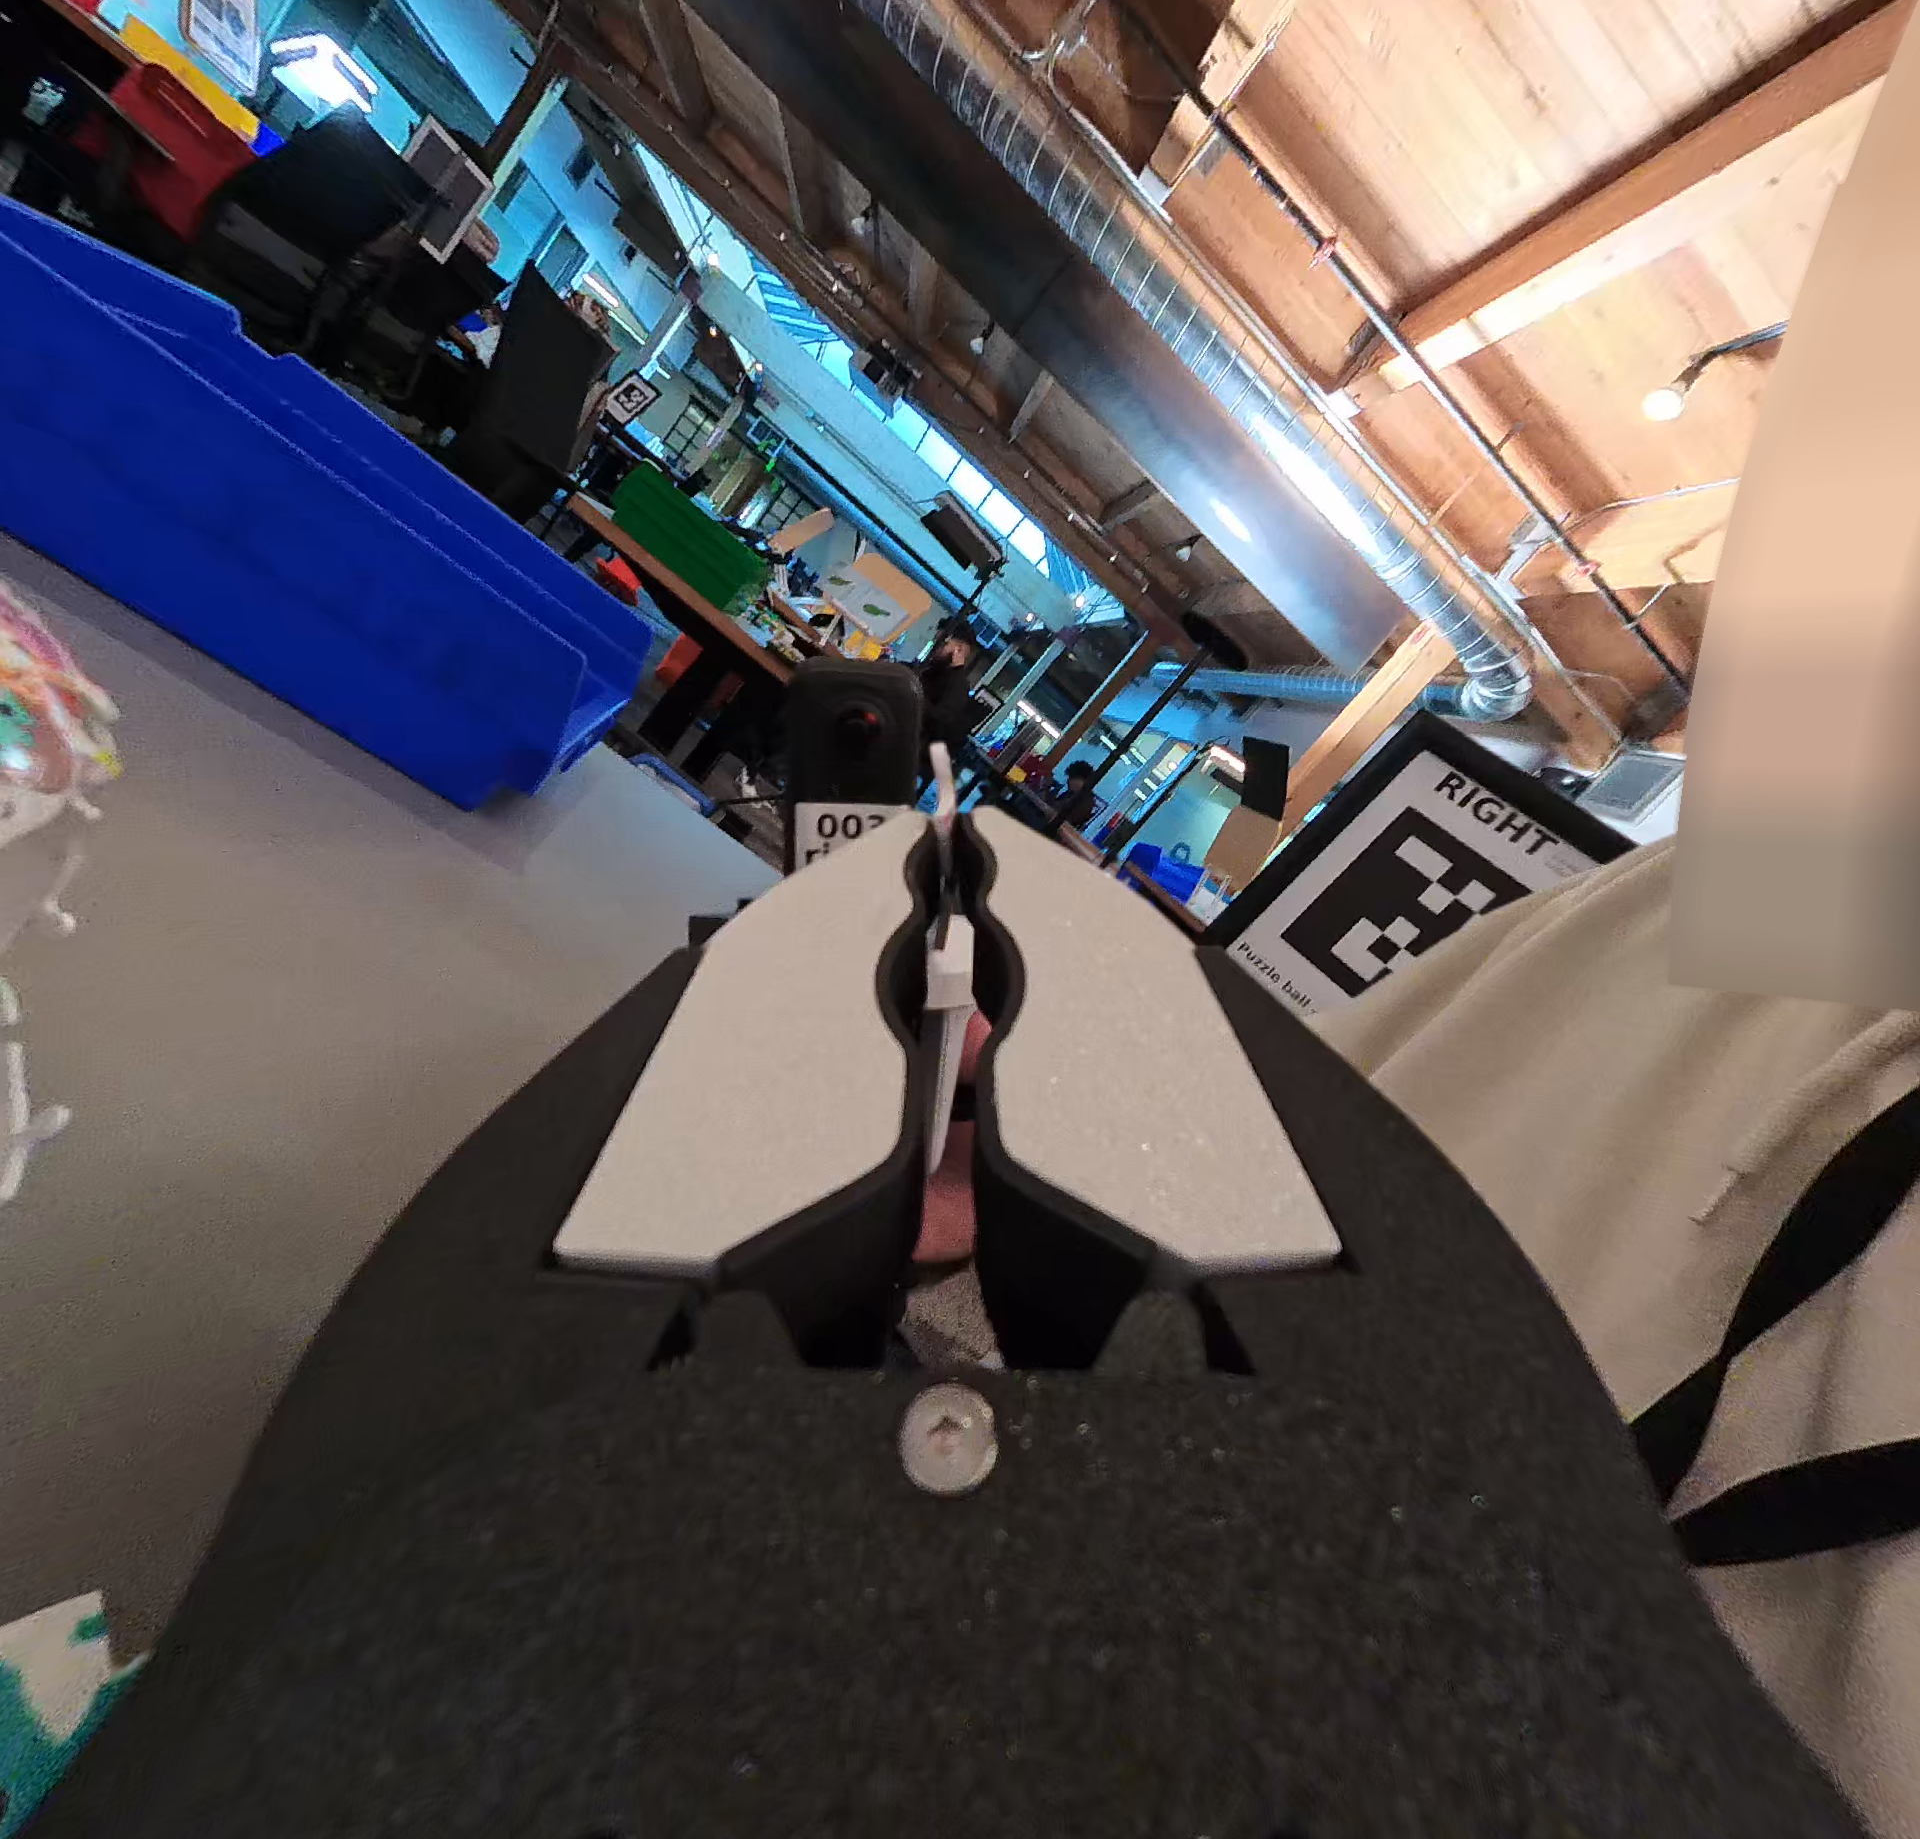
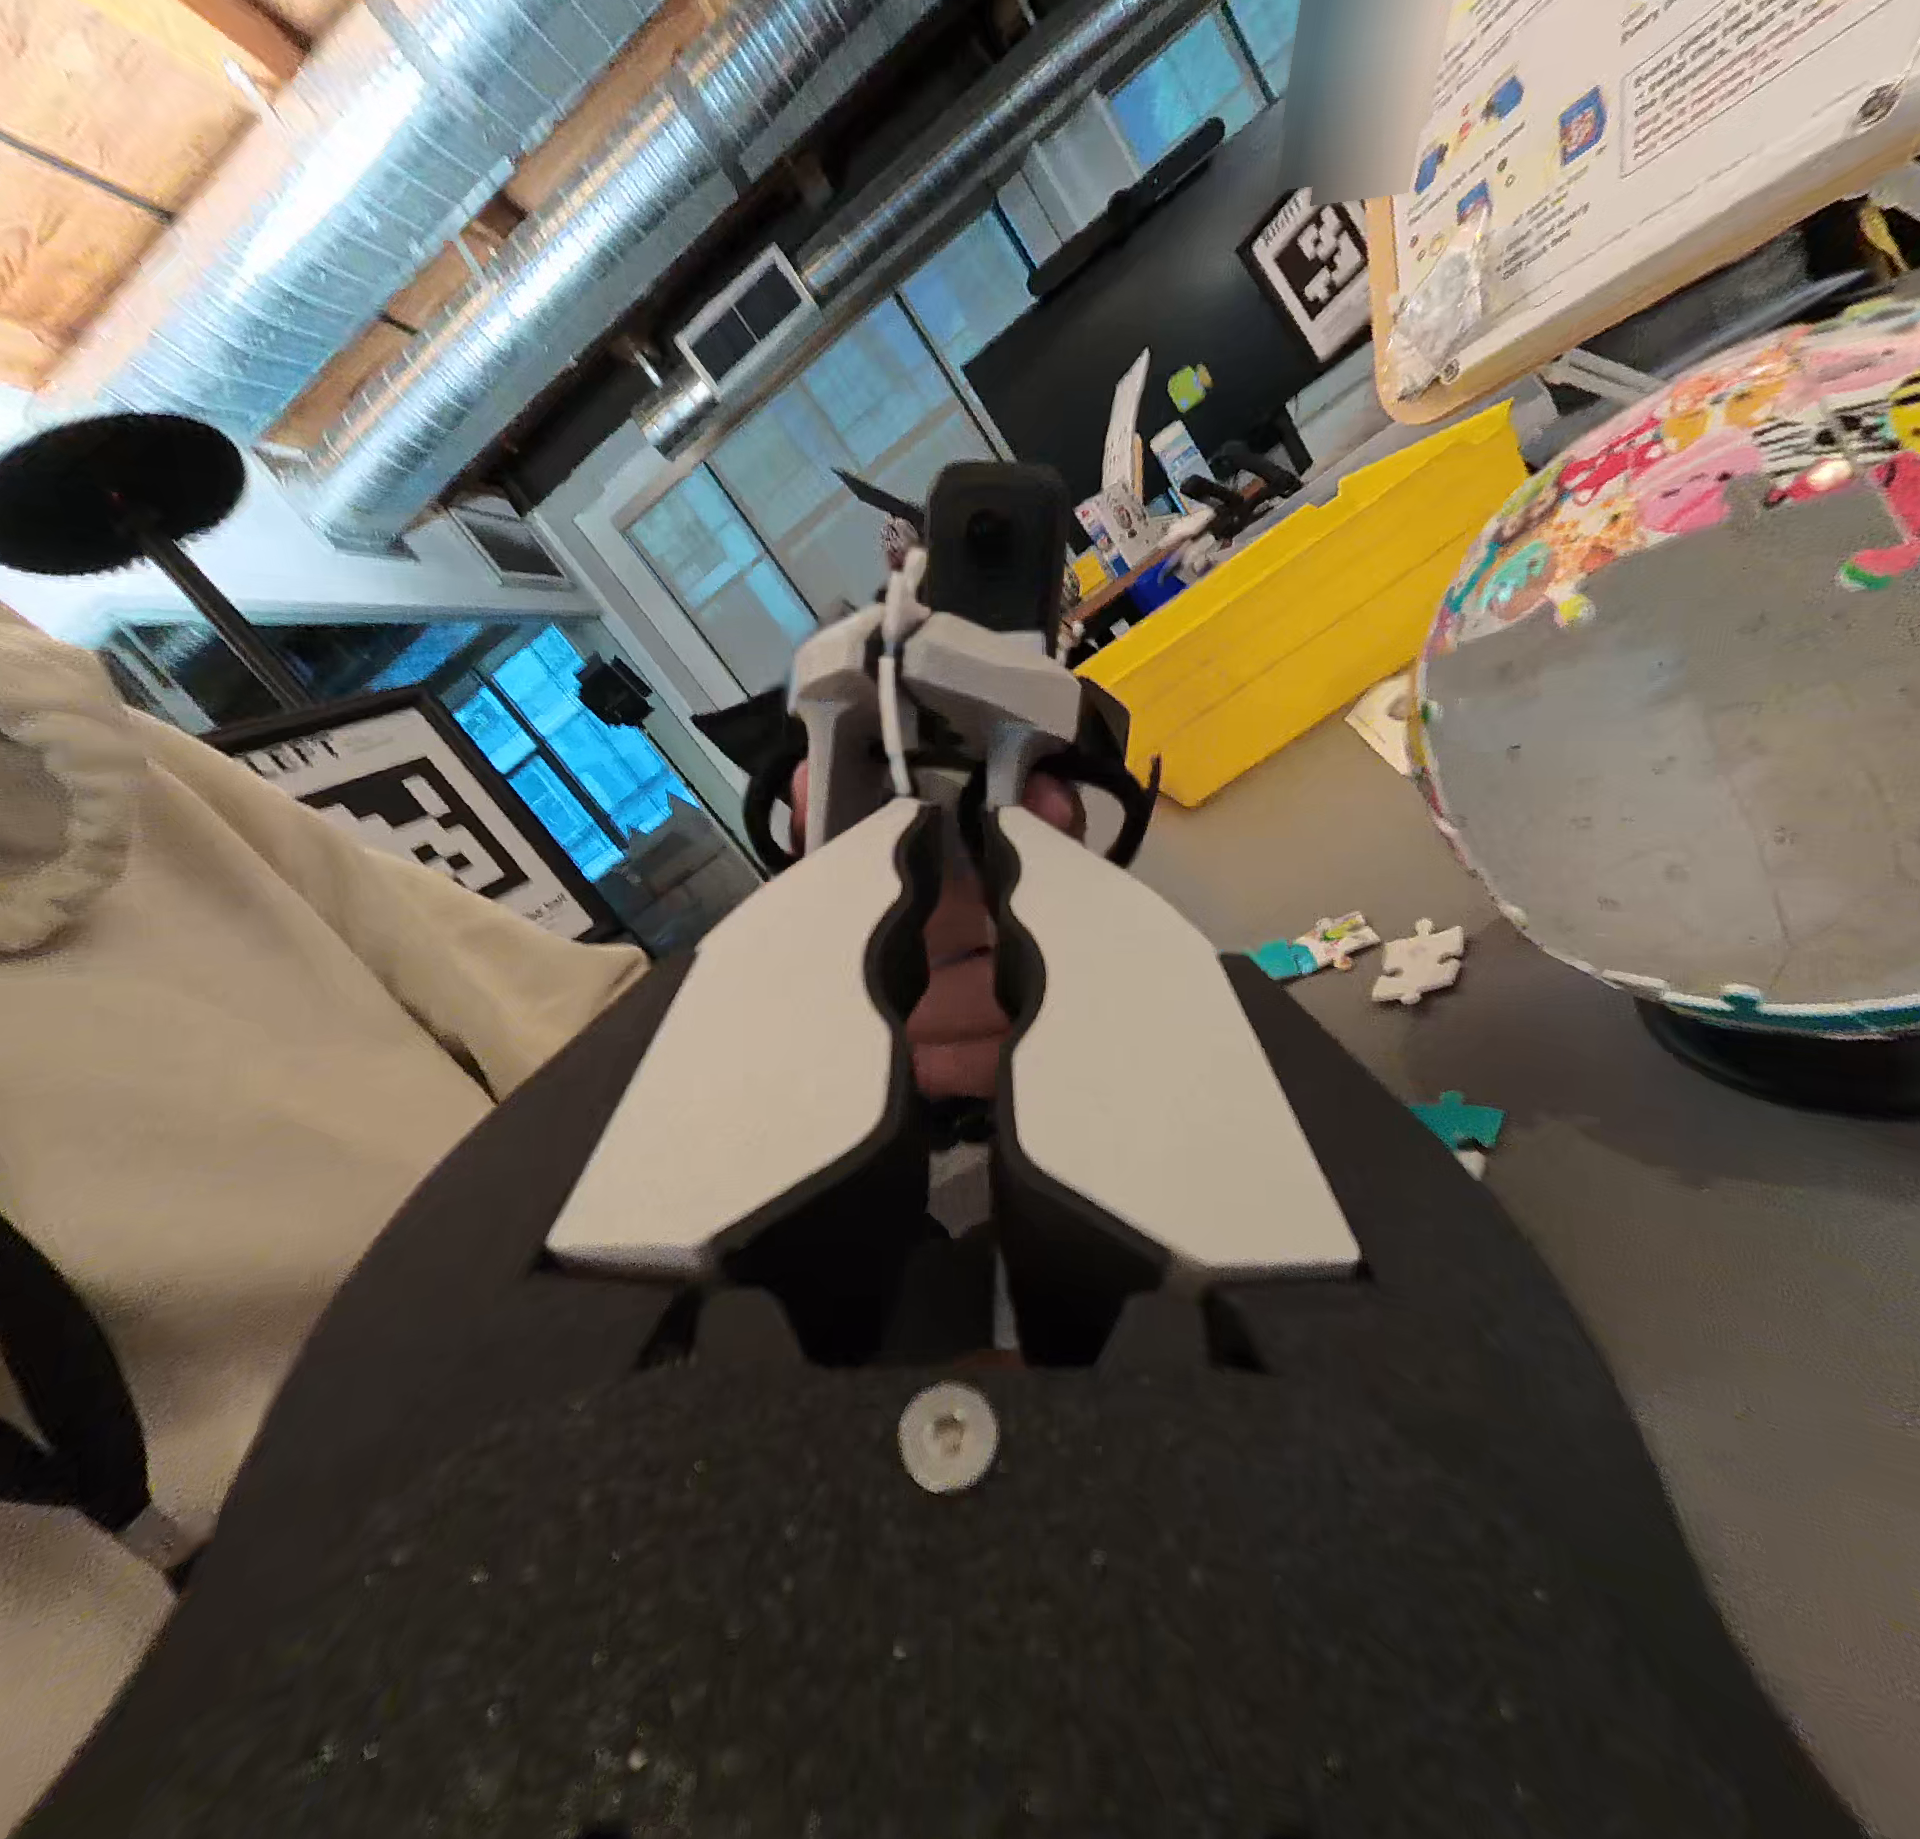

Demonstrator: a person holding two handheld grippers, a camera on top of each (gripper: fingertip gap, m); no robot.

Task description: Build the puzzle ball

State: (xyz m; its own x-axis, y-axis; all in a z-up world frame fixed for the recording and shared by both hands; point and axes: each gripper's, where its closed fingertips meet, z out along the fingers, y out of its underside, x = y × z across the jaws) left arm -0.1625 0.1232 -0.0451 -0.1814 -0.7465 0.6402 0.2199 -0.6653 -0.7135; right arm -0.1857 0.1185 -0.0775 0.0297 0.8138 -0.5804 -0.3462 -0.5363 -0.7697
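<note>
While the puzzle ball (image 2: 1683,709) sits half built on its dark stand off to the right of the grey worktop (image 2: 1299,885), both tools are tilted up and pointed at each other, so nothing's lined up with it yet. Most of the ball's near side is bare grey shell, with printed pieces only across the top, and I'd guess a careless bump there could pop some loose.

The left gripper (image 1: 951,833) is closed almost all the way on a thin white piece (image 1: 948,979) held edge-on, likely a puzzle piece, though I can't tell for sure. With that skinny a hold, it could twist or slip out on the way over.

The right gripper (image 2: 961,828) is nearly closed and looks empty.

Loose pieces (image 2: 1418,961) lie on the worktop near the stand, and a low swing could scatter them.
</note>
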